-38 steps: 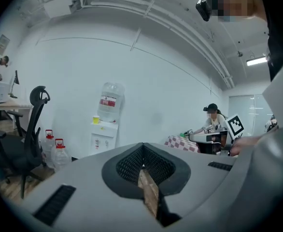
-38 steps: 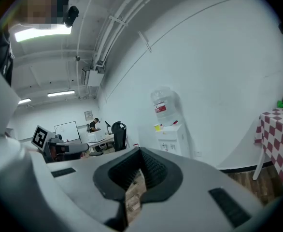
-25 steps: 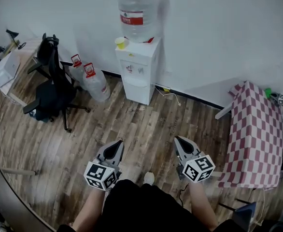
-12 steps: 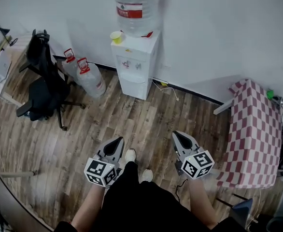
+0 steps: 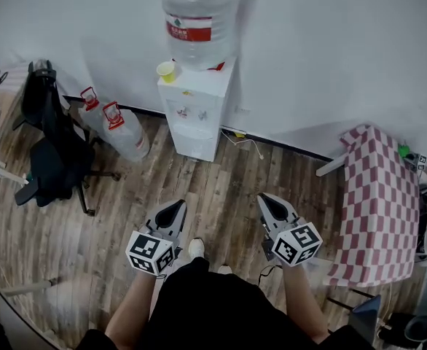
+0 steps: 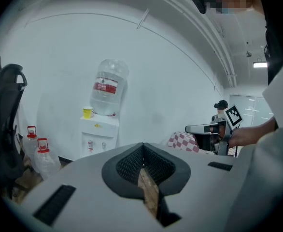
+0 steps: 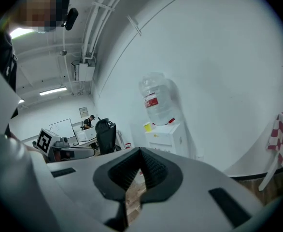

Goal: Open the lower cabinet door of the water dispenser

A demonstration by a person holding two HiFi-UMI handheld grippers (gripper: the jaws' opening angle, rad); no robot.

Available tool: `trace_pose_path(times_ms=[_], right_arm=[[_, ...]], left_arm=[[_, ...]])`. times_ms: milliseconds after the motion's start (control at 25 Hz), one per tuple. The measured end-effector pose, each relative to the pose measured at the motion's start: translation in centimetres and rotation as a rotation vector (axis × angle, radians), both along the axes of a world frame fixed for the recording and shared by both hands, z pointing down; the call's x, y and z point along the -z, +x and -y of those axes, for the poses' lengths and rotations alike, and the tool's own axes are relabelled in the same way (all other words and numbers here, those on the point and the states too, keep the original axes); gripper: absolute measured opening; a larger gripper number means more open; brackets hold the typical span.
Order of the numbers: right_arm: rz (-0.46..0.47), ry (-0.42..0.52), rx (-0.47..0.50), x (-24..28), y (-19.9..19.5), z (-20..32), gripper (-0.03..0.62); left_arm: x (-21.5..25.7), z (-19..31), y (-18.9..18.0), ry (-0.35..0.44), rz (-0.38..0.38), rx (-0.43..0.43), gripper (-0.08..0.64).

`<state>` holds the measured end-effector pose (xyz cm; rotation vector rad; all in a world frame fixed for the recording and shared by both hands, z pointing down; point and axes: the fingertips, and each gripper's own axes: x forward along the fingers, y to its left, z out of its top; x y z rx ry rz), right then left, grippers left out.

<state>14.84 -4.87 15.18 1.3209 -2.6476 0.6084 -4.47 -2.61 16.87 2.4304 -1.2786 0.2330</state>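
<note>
The white water dispenser (image 5: 194, 108) stands against the far wall with a big clear bottle (image 5: 196, 17) on top and a yellow cup (image 5: 166, 69) beside it. Its lower cabinet door (image 5: 194, 141) is closed. It also shows in the left gripper view as the dispenser (image 6: 98, 134) and in the right gripper view as the dispenser (image 7: 166, 138). My left gripper (image 5: 177, 208) and right gripper (image 5: 266, 200) are both shut and empty, held side by side over the wooden floor, well short of the dispenser.
Two spare water bottles (image 5: 119, 131) lean on the floor left of the dispenser. A black office chair (image 5: 49, 148) stands further left. A table with a red checked cloth (image 5: 381, 210) is at the right. A cable (image 5: 246, 141) lies by the wall.
Both grippers and the person have moved forward towards the dispenser; the dispenser, chair and spare bottles have shifted left in the head view. Both jaws stay shut.
</note>
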Motion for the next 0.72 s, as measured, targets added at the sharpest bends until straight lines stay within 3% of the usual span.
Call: trace_pose_path(times_ms=[320, 520, 720], right_arm=[[-0.066, -0.004, -0.001, -0.9, -2.4, 4.7, 0.018], [-0.054, -0.019, 0.0, -2.5, -2.0, 7.9, 0.018], [-0.075, -0.029, 0.071, -5.5, -1.5, 11.7, 0.018]], left_arm=[[-2.1, 5.0, -1.4, -0.042, -0.012, -0.061, 0.009], [-3.9, 7.1, -0.3, -0.078, 0.016, -0.092, 0.009], [-5.6, 10.2, 1.6, -0.069, 0.062, -0.065, 0.009]])
